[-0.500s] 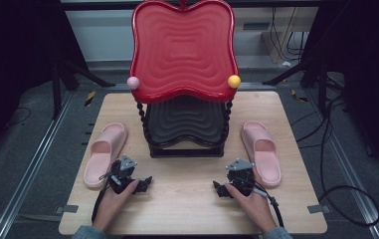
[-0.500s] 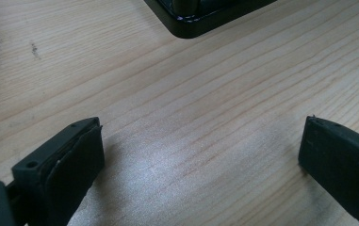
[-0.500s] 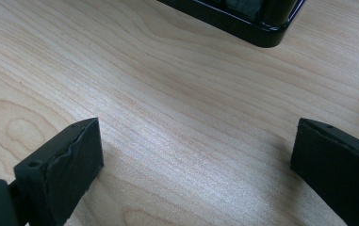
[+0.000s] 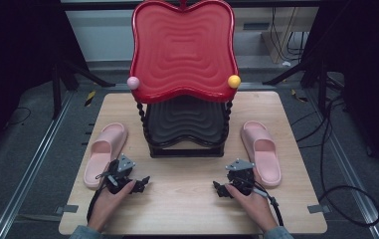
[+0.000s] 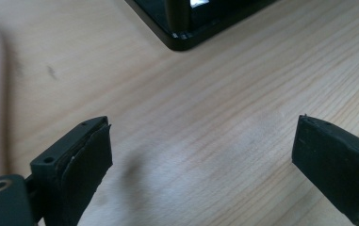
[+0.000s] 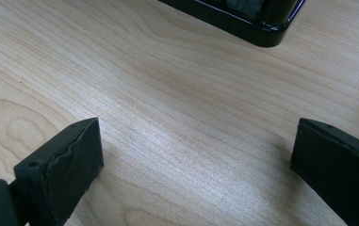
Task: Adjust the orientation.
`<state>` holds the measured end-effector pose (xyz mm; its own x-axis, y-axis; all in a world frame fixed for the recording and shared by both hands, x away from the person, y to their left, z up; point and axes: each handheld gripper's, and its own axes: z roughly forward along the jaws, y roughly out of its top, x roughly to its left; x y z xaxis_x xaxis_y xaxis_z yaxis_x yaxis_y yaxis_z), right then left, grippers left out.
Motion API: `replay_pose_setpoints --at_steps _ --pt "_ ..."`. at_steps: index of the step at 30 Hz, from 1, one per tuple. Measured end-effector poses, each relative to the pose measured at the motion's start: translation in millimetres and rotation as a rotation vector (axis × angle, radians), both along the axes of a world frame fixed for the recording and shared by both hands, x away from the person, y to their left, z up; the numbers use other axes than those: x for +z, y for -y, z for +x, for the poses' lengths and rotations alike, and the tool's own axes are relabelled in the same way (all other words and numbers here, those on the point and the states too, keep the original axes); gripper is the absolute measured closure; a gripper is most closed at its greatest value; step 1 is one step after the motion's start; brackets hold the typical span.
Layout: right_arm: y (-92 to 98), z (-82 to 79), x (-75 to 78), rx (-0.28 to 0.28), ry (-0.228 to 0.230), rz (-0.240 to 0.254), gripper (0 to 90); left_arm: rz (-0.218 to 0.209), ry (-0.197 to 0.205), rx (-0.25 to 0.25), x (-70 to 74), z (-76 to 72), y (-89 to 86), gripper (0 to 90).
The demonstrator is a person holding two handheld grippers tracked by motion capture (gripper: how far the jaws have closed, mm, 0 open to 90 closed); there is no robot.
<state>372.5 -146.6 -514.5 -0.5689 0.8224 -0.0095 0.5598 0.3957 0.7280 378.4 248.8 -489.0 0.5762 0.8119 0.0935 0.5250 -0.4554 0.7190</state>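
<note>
A two-tier rack stands mid-table, with a red wavy tray [image 4: 183, 47] on top and a black one [image 4: 186, 122] below. A pink slipper [image 4: 105, 152] lies to its left and another pink slipper [image 4: 261, 152] to its right. My left gripper [image 4: 138, 183] rests on the wood near the left slipper's heel, open and empty. In the left gripper view my left gripper [image 5: 205, 127] has bare tabletop between its wide-set jaws. My right gripper [image 4: 222, 189] sits beside the right slipper's heel. The right gripper view shows my right gripper [image 6: 198, 125] open over bare wood.
The wooden table [image 4: 187, 209] has free room in front of the rack. The rack's black base corner [image 5: 182, 40] lies ahead of the left jaws, and its other corner [image 6: 257, 33] ahead of the right. Pink and yellow balls [image 4: 133, 82] [image 4: 234, 81] cap the rack's posts. Cables lie on the floor at right.
</note>
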Motion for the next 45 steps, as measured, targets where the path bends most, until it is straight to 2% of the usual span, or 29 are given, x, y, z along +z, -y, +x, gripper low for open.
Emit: replay_pose_setpoints --at_steps 4,6,9,14,22,25,26,27,28,32,33,37,41,45 --pt "-0.1 -0.3 -0.1 -0.001 0.0 0.002 3.1 0.036 0.029 0.0 23.0 -1.2 -15.4 4.8" --pt "-0.1 -0.3 -0.1 -0.001 0.0 0.002 3.1 0.04 0.043 -0.001 34.1 -0.1 -26.7 4.8" --pt "-0.1 -0.3 -0.2 -0.001 0.0 0.002 3.1 0.063 0.057 0.023 46.3 2.6 -45.5 5.3" --pt "-0.1 -0.3 -0.1 -0.001 0.0 0.002 3.1 0.068 0.059 0.078 58.4 6.4 -72.1 5.4" --pt "0.1 -0.3 -0.1 0.001 0.0 0.002 3.1 0.112 0.068 0.123 69.3 14.0 -96.2 4.2" --pt "0.4 -0.3 0.0 0.005 0.0 0.001 3.1 0.131 0.07 0.159 72.3 20.1 -110.4 6.0" --pt "0.3 -0.4 0.1 0.004 -0.003 0.003 3.1 0.131 0.07 0.159 72.3 20.1 -110.4 8.2" --pt "0.4 -0.3 0.0 0.005 0.0 0.001 3.1 0.129 0.081 0.185 72.5 21.9 -117.4 11.8" --pt "0.4 -0.3 0.0 0.005 0.0 0.001 3.1 0.127 0.078 0.191 71.9 23.2 -120.4 15.6" --pt "0.5 -0.1 0.0 0.007 0.0 0.0 3.1 0.13 0.055 0.198 67.8 28.7 -126.7 31.7" --pt "0.5 -0.1 0.0 0.007 0.0 0.0 3.0 0.135 0.045 0.213 63.5 33.5 -130.6 37.3" --pt "0.5 -0.1 0.0 0.007 0.0 0.0 3.0 0.105 0.009 0.242 53.0 44.5 -137.9 52.6" --pt "0.5 -0.1 0.0 0.008 0.0 0.0 3.0 0.086 -0.011 0.258 45.8 54.4 -138.9 61.6" --pt "0.5 0.0 -0.1 0.008 0.0 0.0 3.0 0.07 -0.022 0.278 39.9 63.4 -139.0 66.0"
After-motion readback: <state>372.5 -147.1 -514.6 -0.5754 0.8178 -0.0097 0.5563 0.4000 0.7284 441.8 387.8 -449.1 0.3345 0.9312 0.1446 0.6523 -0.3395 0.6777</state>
